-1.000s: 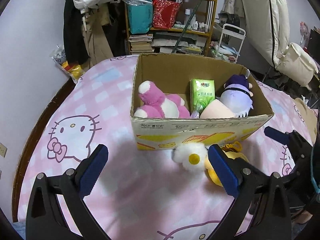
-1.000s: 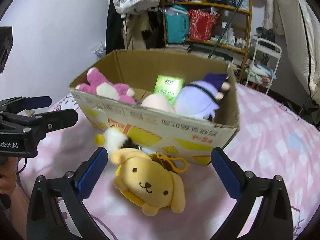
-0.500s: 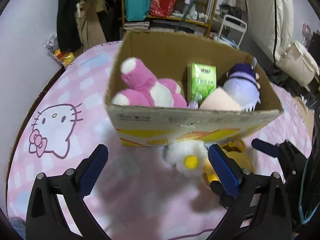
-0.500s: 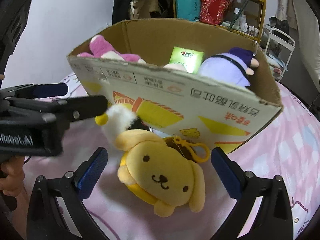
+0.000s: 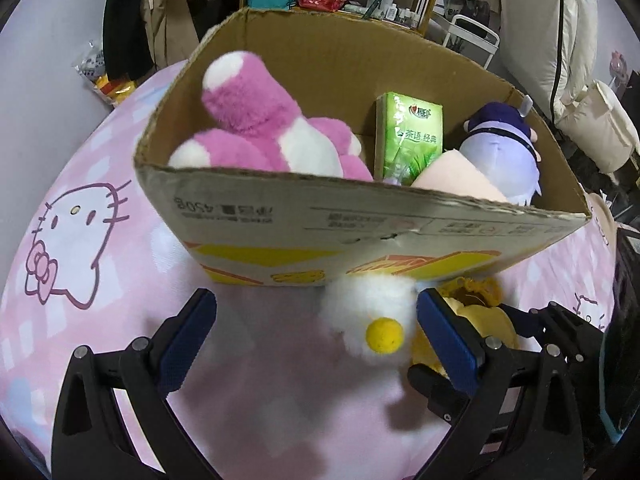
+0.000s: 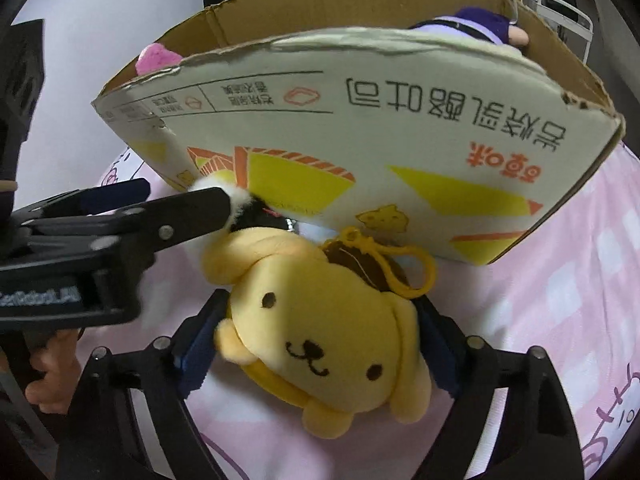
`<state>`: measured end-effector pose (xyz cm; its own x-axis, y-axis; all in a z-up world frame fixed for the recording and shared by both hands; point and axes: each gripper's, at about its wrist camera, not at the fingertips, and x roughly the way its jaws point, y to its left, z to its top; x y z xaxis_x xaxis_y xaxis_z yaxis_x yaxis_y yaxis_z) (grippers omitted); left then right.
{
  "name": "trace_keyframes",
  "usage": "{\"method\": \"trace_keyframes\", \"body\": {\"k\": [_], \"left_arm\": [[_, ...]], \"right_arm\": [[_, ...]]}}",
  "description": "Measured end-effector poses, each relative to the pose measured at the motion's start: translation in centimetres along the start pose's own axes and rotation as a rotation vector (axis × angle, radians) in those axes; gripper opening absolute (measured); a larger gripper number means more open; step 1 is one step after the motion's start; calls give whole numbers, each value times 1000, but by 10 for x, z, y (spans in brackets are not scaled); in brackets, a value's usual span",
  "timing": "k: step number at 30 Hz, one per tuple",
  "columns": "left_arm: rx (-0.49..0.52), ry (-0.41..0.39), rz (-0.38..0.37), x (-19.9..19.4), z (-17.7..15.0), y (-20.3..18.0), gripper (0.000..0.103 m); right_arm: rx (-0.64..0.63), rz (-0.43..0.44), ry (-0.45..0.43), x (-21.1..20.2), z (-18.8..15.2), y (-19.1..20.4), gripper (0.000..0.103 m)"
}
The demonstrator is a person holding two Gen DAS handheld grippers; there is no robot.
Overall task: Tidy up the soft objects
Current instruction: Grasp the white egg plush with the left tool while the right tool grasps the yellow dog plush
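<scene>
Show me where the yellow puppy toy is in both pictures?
Left wrist view: the yellow puppy toy peeks out low on the right, mostly hidden behind the left gripper's right finger, beside the white fluffy flower.
Right wrist view: it fills the lower middle, face up, between the right gripper's blue pads.
Shared landmark: the cardboard box just behind it.
</scene>
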<state>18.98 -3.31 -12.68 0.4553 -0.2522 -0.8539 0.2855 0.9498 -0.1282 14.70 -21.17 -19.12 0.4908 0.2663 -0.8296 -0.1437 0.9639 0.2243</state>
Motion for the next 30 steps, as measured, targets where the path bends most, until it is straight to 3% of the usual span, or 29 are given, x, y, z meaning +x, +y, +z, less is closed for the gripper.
{"method": "trace_keyframes", "body": {"k": [8,9,13,18,20,23,30], "left_arm": [[12,32,-7,14,-3,-6,97],[20,31,-11,15,-4,-8,89],[33,31,-30,17,-7,-12,77],[42,62,-110,19,-10,-19,46],[53,75,-121,21,-12,-24,38],[90,65,-101,17,-14,-30,35],[74,43,-46,5,-21,-23,34]], "right_arm": [[-7,9,-9,-4,-5,-1,90],[-9,6,-7,-5,-5,-1,90],[-16,-6,-4,-5,-6,1,90],[-13,-17,1,0,-4,5,90],[-14,-17,5,3,-4,8,90],[-28,-27,5,2,-5,9,90],[-26,-44,-16,-4,-8,12,87]]}}
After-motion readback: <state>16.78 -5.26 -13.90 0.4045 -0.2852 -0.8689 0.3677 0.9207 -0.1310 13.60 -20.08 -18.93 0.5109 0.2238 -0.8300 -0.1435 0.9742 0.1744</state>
